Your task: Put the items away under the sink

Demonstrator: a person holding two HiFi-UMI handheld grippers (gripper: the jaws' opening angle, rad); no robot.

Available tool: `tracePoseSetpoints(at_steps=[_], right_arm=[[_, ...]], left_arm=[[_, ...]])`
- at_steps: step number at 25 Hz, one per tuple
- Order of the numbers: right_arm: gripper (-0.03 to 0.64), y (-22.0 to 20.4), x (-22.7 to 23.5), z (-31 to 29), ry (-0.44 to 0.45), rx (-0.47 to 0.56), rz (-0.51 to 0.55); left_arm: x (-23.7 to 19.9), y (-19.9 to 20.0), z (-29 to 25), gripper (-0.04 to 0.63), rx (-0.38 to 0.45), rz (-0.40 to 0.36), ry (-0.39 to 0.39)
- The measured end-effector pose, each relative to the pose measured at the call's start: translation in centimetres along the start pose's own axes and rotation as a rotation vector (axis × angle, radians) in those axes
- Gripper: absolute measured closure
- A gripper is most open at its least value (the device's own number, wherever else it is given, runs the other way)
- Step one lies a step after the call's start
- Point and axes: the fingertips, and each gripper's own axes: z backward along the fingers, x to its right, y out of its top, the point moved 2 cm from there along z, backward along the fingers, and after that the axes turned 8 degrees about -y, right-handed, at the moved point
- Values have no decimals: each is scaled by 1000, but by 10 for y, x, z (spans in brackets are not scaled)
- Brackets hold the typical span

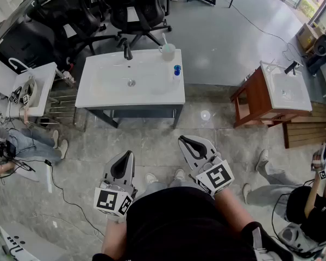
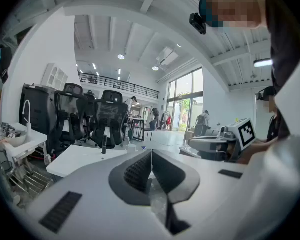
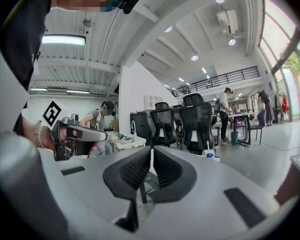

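A white sink counter (image 1: 100,94) on dark legs stands ahead of me on the floor. On it are a black faucet (image 1: 127,50), a pale cup (image 1: 168,51) with a stick in it at the back right, and a small bottle with a blue cap (image 1: 176,72) near the right edge. Both grippers hang in front of my body, well short of the counter. My left gripper (image 1: 125,155) is shut and empty, its jaws meeting in the left gripper view (image 2: 151,154). My right gripper (image 1: 187,141) is shut and empty too (image 3: 151,151). The right gripper view shows the cup (image 3: 208,152) far off.
A second sink on a wooden stand (image 1: 281,89) is at the right. Black office chairs (image 1: 137,10) crowd behind the counter. A small white basin unit (image 1: 31,86) stands at the left. People sit on the floor at both sides, with cables (image 1: 60,192). A white disc (image 1: 205,115) lies near the counter leg.
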Motion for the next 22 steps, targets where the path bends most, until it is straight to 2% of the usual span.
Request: tracePoseSetpoints(at_steps=[8,17,22], right_arm=[[578,0,-30,-23,0,-9,17],[578,3,-65,-47,-27,-20,8],[578,-9,-86,-60,-48,-56,43]], left_arm=[[-32,2,20,572,14,7,-11],[-66,-10,40,572,31,38,-74],[-89,-24,48,572,6,55,-101]])
